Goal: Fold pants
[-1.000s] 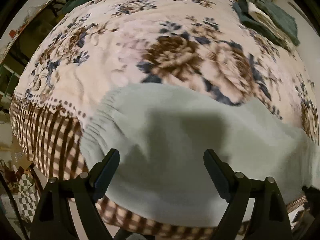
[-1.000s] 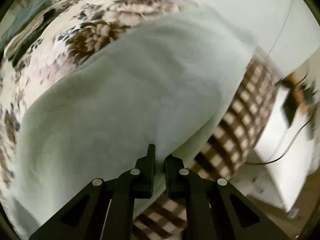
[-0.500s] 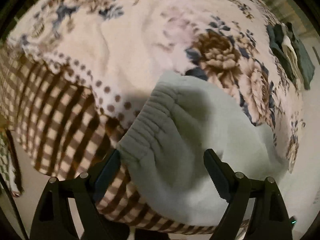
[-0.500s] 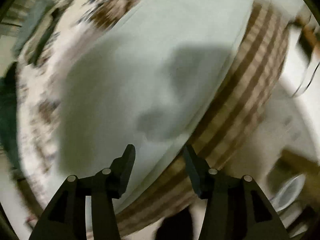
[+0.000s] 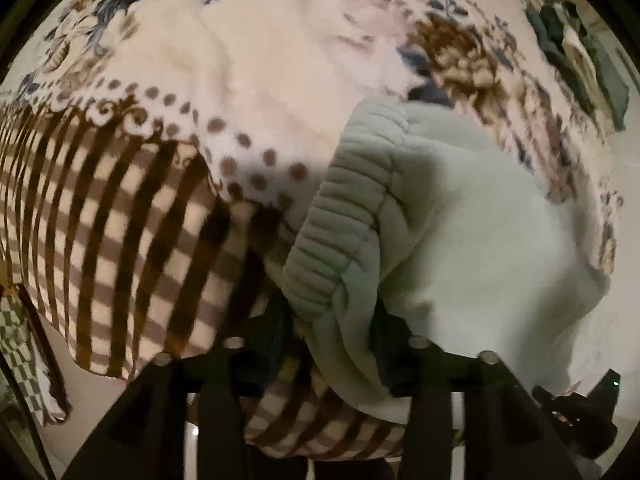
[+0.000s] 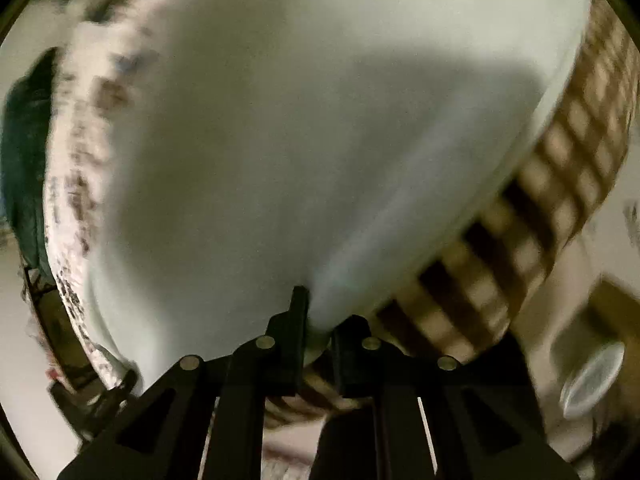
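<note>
Both grippers now pinch the pale green pants [image 5: 472, 216] lying at the floral blanket's [image 5: 248, 80] checked edge: left gripper [image 5: 332, 328], wide half a second ago, has closed on the ribbed waistband [image 5: 340, 216]; right gripper [image 6: 318, 316] has closed on their near edge.

Bare floral blanket [image 5: 248, 52] lies open beyond the pants [image 5: 460, 216]; folded clothes [image 5: 576, 52] occupy its far corner.

The left gripper [image 5: 332, 324] is pointing down over the bed edge, its jaws having just been closing and now pinching the ribbed waistband [image 5: 344, 208] of the pale green pants [image 5: 480, 232]. The floral blanket [image 5: 240, 64] is spreading ahead of the claw, its checked border [image 5: 120, 216] hanging to the claw's left. Folded dark clothes [image 5: 576, 56] are lying far ahead-right.
</note>
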`<state>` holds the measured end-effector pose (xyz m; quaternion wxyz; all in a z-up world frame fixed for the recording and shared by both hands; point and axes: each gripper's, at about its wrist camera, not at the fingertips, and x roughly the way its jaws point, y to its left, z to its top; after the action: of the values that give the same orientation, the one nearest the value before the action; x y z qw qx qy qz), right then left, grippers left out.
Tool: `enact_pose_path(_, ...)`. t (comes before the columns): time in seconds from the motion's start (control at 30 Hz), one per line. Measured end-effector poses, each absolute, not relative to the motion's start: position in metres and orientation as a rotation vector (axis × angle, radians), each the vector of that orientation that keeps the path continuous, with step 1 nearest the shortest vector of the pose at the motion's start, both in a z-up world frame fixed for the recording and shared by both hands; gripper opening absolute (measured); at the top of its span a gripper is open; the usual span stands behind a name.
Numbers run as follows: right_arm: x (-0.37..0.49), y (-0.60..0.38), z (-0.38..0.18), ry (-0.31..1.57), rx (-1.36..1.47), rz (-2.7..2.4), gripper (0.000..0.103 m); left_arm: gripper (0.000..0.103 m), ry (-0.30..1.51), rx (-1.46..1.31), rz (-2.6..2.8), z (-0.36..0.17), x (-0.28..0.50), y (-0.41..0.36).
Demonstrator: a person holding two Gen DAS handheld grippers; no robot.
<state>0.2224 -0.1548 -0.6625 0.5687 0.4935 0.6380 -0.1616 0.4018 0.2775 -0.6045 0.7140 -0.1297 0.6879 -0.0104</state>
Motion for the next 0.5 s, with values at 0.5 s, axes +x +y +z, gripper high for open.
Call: enact_pose_path(0.5, 0.493, -0.133, -0.582, 1.586, 0.427, 0.209, 0.06, 0.055, 1.478, -0.425, 0.132, -0.586, 0.404, 0.288)
